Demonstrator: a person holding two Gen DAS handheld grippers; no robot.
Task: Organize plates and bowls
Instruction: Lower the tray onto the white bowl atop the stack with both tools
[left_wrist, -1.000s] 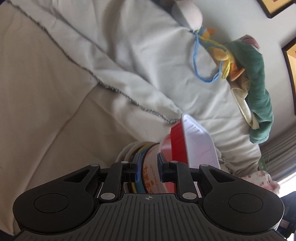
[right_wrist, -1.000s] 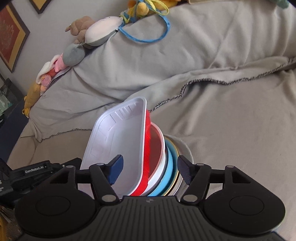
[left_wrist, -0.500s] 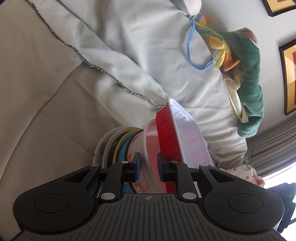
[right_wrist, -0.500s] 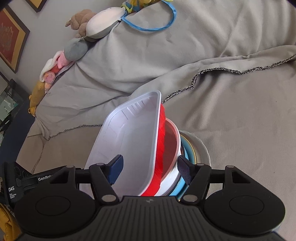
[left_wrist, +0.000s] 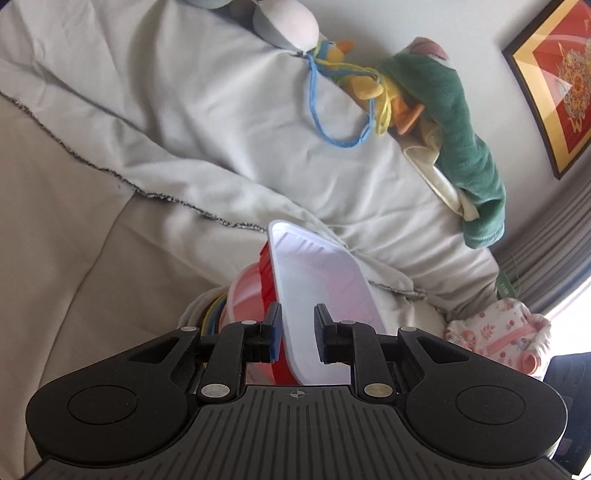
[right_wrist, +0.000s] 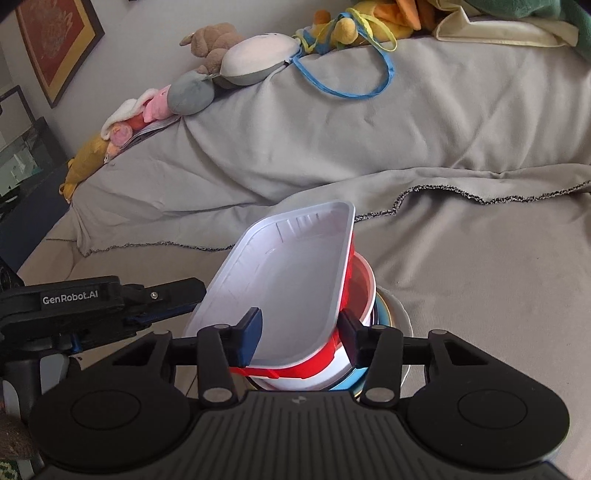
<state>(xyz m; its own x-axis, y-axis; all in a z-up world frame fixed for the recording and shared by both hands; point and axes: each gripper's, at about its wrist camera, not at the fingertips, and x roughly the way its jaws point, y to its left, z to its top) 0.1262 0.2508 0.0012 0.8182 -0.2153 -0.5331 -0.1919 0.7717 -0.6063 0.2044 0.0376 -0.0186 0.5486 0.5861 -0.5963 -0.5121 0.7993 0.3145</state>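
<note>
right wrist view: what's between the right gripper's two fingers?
The near rim of the white tray with its red tray beneath sits between the right gripper fingers, which just closed inward, in the right wrist view.

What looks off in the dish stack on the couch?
The white tray is badly askew: it stands tilted with one end raised instead of nesting flat in the red-lined bowl under it. The plates below rest on a soft blanket.

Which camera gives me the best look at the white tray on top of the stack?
The right wrist view: the white tray faces the camera, showing its whole inside and the rim all round. The left wrist view sees the tray edge-on and tilted, so only part of its inside and one long rim show.
</note>
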